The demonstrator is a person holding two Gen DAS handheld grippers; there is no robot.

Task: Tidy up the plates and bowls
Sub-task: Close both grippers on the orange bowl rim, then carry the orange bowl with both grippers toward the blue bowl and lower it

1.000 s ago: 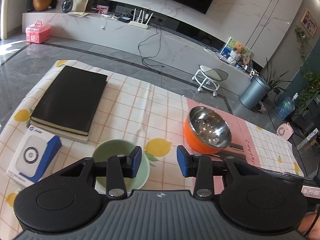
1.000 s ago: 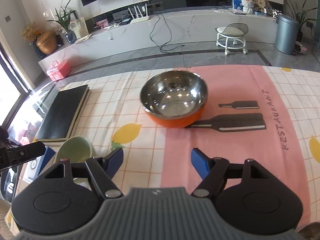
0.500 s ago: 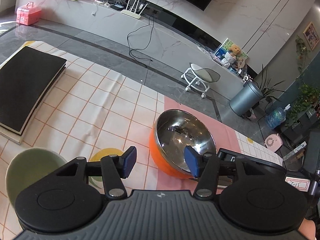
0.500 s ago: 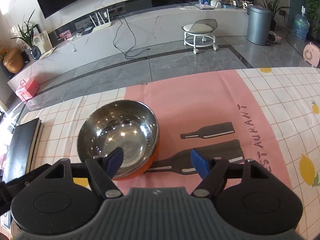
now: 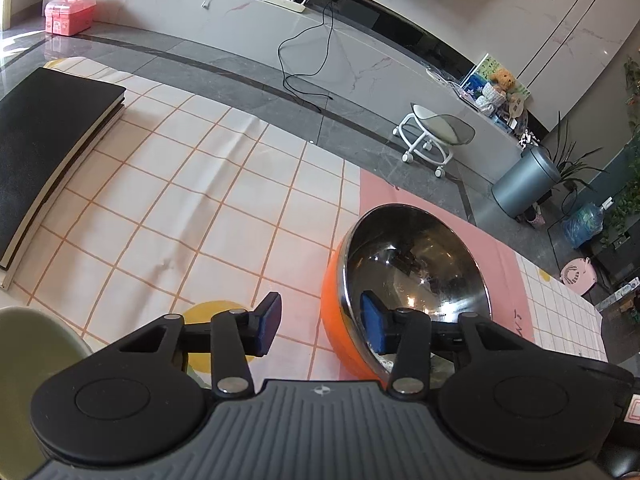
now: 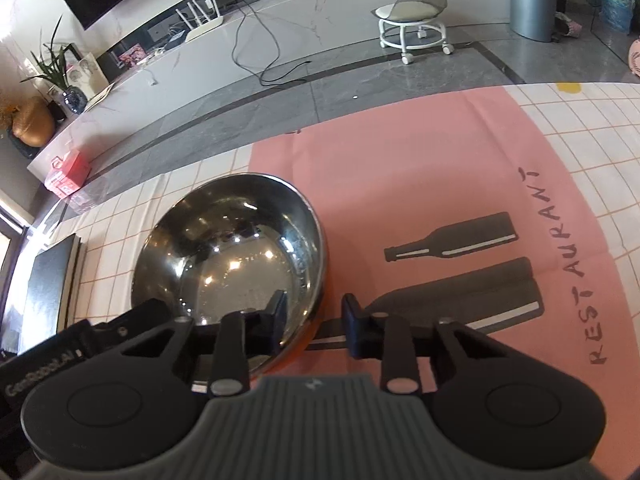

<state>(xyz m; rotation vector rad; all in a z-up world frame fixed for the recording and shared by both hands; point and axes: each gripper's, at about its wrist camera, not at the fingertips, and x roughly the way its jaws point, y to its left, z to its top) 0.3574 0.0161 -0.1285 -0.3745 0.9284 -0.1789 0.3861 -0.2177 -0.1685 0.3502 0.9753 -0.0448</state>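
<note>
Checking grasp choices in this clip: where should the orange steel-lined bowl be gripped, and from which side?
Probably the rim. The orange bowl sits upright and open on the pink mat, its wall thin enough to pinch. Each hand-held gripper already straddles it from the near side, one finger inside, one outside: the left gripper on its left rim, the right gripper on its right.

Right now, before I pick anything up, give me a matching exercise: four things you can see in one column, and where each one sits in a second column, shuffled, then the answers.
Things:
1. steel bowl
2. green bowl
3. black notebook
4. pink case

Places:
A. on the grey floor beyond the table
B. lying flat at the far left of the checked tablecloth
C. straddling the edge of the pink mat
D. at the near left edge of the left wrist view

Pairs: 1-C, 2-D, 3-B, 4-A
</note>
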